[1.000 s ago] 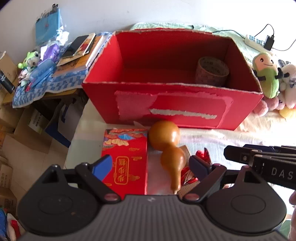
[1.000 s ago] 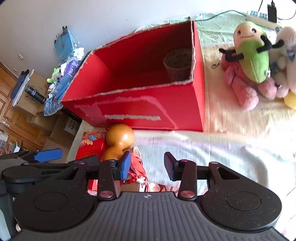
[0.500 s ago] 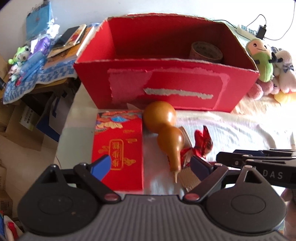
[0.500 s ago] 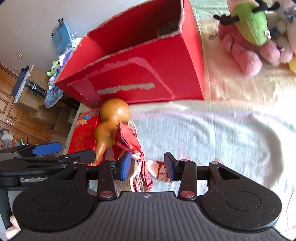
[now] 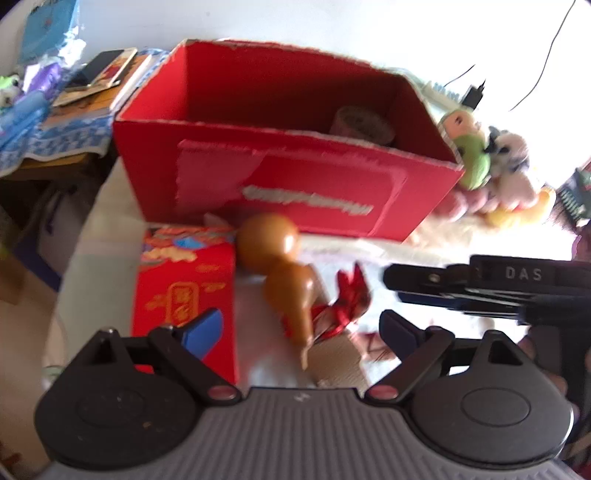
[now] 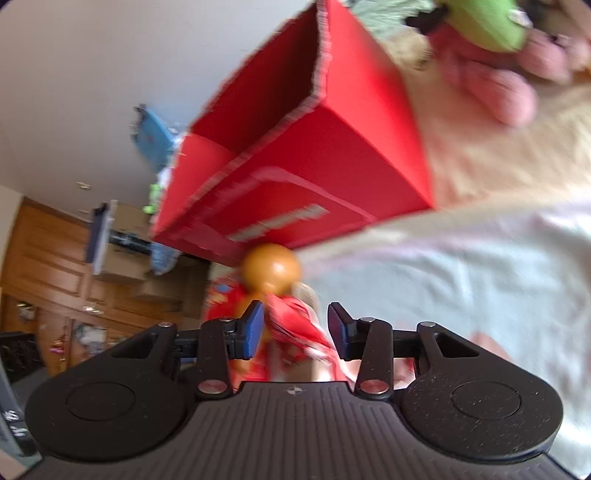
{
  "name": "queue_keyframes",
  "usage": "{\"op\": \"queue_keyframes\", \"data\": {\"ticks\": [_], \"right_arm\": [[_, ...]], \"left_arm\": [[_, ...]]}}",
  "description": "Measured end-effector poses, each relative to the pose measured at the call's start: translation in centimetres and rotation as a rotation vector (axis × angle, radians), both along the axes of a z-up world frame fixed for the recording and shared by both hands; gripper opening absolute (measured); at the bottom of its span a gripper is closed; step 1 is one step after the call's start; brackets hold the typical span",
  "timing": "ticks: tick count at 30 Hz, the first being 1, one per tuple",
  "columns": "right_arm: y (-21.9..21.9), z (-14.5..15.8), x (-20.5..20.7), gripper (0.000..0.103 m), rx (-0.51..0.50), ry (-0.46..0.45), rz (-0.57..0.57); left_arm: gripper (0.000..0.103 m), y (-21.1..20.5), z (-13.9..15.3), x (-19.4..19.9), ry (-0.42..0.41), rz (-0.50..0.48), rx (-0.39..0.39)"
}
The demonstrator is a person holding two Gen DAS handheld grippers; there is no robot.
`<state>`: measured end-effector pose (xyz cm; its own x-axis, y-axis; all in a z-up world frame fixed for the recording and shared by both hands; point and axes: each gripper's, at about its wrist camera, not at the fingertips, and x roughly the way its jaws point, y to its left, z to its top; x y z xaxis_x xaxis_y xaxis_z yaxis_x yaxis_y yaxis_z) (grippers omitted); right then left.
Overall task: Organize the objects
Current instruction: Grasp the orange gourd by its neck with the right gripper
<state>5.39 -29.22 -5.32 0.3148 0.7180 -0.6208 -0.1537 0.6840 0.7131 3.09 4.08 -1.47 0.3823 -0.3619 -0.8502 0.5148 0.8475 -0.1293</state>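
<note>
Rolled sideways now, the right gripper [image 6: 295,326] brackets the red wrapper [image 6: 295,325] beside the gourd [image 6: 270,268], jaws apart for grasping, while the left gripper [image 5: 299,328] waits wide apart.

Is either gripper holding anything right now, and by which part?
Nothing is held. Left gripper is open; right gripper is open around the crinkled red foil bundle, not clamped.

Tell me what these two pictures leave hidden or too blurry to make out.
- Box contents, left view: the front wall hides all but the top of a round container.
- Box interior, right view: seen at a slant, so only a sliver shows.
- Gourd, right view: its lower half sits behind the red wrapping and the right hand-held gripper.
- Lettering on the red packet, left view: motion blur.
- Plush toys, right view: cut off by the top edge.
</note>
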Motion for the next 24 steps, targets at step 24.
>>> {"op": "queue_keyframes", "data": {"ticks": [24], "right_arm": [[6.3, -2.2, 5.0, 0.038, -0.019, 0.153, 0.169]], "left_arm": [[0.089, -2.2, -4.5, 6.1, 0.193, -0.078, -0.12]]}}
